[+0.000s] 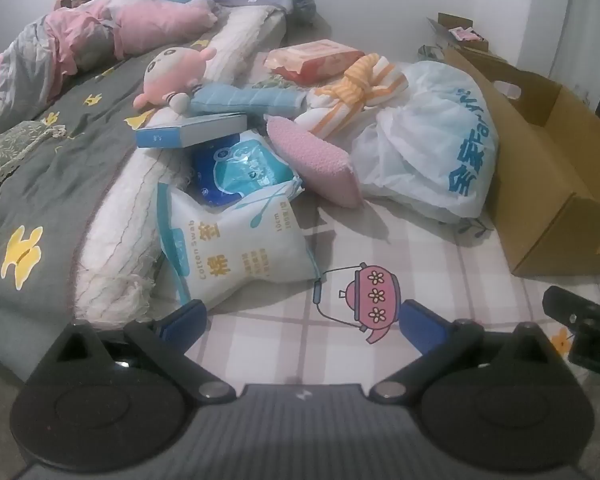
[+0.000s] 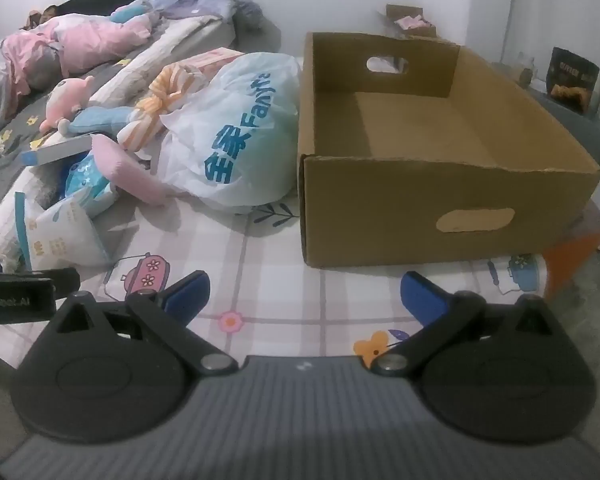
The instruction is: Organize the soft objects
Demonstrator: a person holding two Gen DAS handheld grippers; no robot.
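A pile of soft things lies on the bed: a cotton swab bag (image 1: 236, 248), a blue wipes pack (image 1: 240, 168), a pink cushion (image 1: 320, 160), a white plastic bag (image 1: 432, 136) (image 2: 236, 128), a striped cloth doll (image 1: 356, 88), a pink plush (image 1: 176, 76) and a red tissue pack (image 1: 316, 58). An empty cardboard box (image 2: 440, 208) (image 1: 556, 168) stands to their right. My left gripper (image 1: 304, 320) is open and empty, just short of the swab bag. My right gripper (image 2: 304, 296) is open and empty in front of the box.
A flat blue box (image 1: 192, 132) rests on the pile. A grey quilt (image 1: 52, 184) and pink bedding (image 1: 80, 40) cover the bed's left side. The bed edge (image 2: 572, 256) drops off right of the cardboard box. The right gripper shows in the left view (image 1: 584, 332).
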